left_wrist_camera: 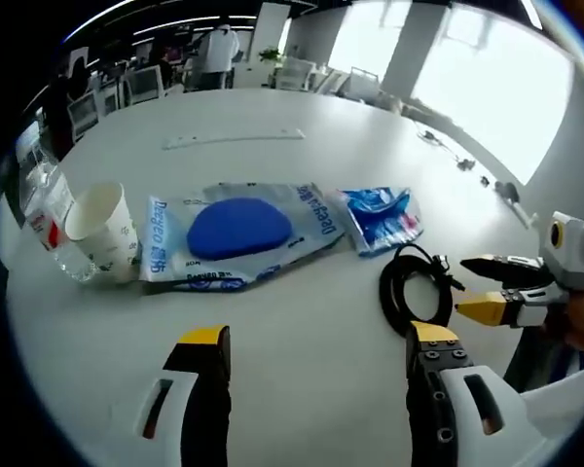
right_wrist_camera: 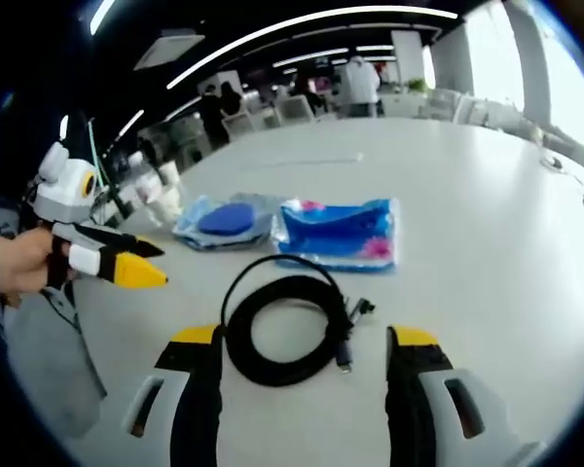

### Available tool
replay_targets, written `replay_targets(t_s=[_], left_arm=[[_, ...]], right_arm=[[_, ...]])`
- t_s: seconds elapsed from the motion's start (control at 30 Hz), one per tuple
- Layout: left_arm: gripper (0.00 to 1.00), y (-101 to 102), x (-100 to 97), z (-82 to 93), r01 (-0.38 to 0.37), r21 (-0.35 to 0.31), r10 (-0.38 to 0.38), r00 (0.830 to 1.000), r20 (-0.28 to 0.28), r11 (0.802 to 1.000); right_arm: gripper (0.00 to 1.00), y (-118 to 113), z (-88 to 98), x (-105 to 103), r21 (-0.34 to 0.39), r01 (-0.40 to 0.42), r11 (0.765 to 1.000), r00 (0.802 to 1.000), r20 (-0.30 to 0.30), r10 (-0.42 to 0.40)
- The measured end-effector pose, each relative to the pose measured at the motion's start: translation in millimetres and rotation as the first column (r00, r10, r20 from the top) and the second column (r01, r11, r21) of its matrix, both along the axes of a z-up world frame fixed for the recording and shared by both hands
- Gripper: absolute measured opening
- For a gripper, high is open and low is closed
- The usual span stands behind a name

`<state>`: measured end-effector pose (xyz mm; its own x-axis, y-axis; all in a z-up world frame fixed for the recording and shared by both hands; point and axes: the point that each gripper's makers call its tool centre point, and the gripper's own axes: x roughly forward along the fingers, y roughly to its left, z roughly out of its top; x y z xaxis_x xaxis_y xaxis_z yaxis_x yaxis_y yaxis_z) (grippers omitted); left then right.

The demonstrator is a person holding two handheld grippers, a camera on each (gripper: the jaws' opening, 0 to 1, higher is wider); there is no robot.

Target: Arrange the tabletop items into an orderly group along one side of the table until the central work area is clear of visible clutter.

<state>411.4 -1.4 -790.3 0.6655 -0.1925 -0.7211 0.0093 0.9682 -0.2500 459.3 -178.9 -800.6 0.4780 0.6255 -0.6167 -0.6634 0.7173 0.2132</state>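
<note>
While the items already sit in a loose row across the white table (left_wrist_camera: 273, 379), the right gripper (right_wrist_camera: 302, 336) hangs with its jaws spread wide on either side of the coiled black cable (right_wrist_camera: 287, 331), which lies flat between and just ahead of the tips, untouched. My guess is that the coil is the next thing to be gathered, since it lies apart from the row.

Just beyond the cable from that gripper lies a blue printed packet (right_wrist_camera: 341, 233), and to its left a clear bag with a blue pad inside (right_wrist_camera: 222, 220).

The left gripper (left_wrist_camera: 316, 341) is also wide open and holds nothing; bare tabletop lies between its jaws. Ahead of it is the clear bag (left_wrist_camera: 238, 233), with a paper cup (left_wrist_camera: 105, 229) and a clear plastic bottle (left_wrist_camera: 51, 219) touching each other off to its left, and the packet (left_wrist_camera: 380, 216) to its right.

Nothing blocks either tool. Chairs and people stand far beyond the table's far edge.
</note>
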Motion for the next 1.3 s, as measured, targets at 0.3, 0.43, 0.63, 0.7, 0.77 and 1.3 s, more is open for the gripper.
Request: replay_targets(t_s=[0.3, 0.43, 0.63, 0.7, 0.77, 1.3], left_arm=[[0.69, 8.1, -14.4, 1.4, -0.001, -0.023, 0.001, 1.000, -0.001, 1.000], [0.69, 14.4, -20.7, 3.5, 0.004, -0.019, -0.004, 1.000, 0.007, 1.000], [0.72, 22.0, -31.3, 7.2, 0.006, -0.032, -0.006, 1.000, 0.017, 0.999], [0.72, 25.6, -35.2, 7.4, 0.014, -0.026, -0.013, 1.000, 0.018, 1.000], [0.72, 30.0, -38.7, 7.3, 0.015, -0.025, -0.014, 1.000, 0.018, 1.000], [0.72, 56.3, -65.5, 12.9, 0.006, -0.020, -0.006, 0.999, 0.036, 1.000]], right_arm=[[0.67, 2.6, 4.5, -11.4, -0.001, -0.010, 1.000, 1.000, -0.003, 0.010], [0.67, 4.7, 6.5, -17.0, -0.007, -0.022, 1.000, 1.000, 0.000, 0.022], [0.68, 8.4, 7.1, -25.4, -0.024, -0.030, 0.999, 1.000, -0.002, 0.030], [0.69, 9.2, 7.2, -26.2, -0.020, -0.025, 0.999, 1.000, -0.007, 0.025], [0.69, 10.4, 7.6, -27.5, -0.018, -0.019, 1.000, 1.000, -0.011, 0.019], [0.70, 6.0, 9.7, -40.6, -0.038, 0.005, 0.999, 1.000, -0.016, -0.006]])
